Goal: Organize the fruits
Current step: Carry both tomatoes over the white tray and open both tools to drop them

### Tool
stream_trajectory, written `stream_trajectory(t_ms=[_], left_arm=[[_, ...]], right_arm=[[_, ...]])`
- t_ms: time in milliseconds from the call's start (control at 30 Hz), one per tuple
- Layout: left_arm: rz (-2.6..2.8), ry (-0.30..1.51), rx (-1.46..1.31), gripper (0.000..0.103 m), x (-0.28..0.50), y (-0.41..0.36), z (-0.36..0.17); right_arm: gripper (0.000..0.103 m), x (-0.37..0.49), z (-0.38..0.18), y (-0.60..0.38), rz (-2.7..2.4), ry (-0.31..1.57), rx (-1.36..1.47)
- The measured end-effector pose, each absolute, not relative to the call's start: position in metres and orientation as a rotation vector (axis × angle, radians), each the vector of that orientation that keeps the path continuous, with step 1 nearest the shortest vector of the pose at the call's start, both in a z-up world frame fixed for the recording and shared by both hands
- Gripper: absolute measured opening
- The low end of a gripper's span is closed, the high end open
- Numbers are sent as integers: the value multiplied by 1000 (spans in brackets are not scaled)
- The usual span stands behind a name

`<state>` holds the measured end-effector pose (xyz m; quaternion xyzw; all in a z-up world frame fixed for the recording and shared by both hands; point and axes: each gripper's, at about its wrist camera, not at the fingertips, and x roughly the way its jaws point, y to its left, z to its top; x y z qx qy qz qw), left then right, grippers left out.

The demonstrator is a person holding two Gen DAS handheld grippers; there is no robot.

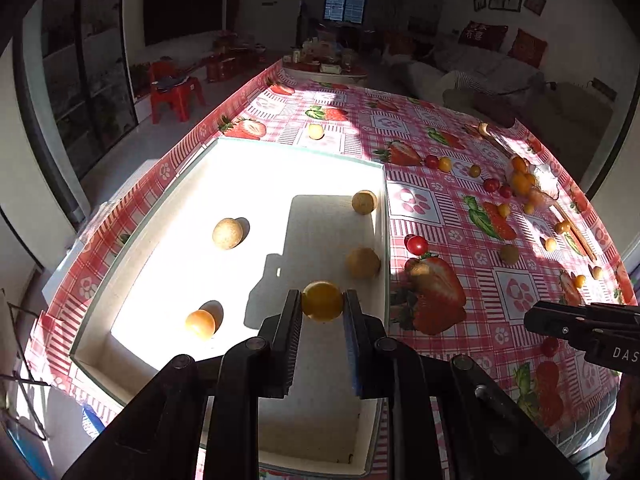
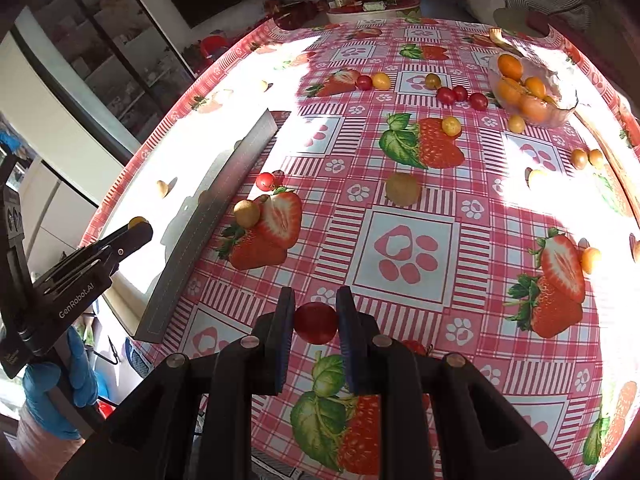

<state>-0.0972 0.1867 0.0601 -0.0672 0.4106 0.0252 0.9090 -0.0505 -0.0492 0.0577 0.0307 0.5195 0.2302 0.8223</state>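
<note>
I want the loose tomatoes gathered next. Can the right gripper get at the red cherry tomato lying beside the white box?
Probably not yet: the right gripper is already shut on a red tomato. The cherry tomato lies in the open on the tablecloth by the white box, with nothing between.

The left gripper (image 1: pixel 322 304) is held over the near right part of the white box (image 1: pixel 120 264), its jaws closed on a yellow round fruit (image 1: pixel 322 301). The right gripper (image 2: pixel 316 320) is held to the right of that box, above the tablecloth, its jaws closed on a red cherry tomato (image 2: pixel 316 323). In the right wrist view, a blue-gloved hand (image 2: pixel 60 396) is seen gripping the left gripper's handle.
</note>
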Motion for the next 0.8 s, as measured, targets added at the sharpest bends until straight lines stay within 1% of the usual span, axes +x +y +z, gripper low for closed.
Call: stream_trajectory(t_ms=[367,533,800], left_arm=[[194,865,-123,22,-72,250,48],[220,911,-126,22,-54,268,34],[223,951,-126,22,-43,273,21]], right_arm=[[23,-11,68,60,645,1102,-42],[23,16,59,101,672,1129,-60],[23,49,33,138,656,1192,-80]])
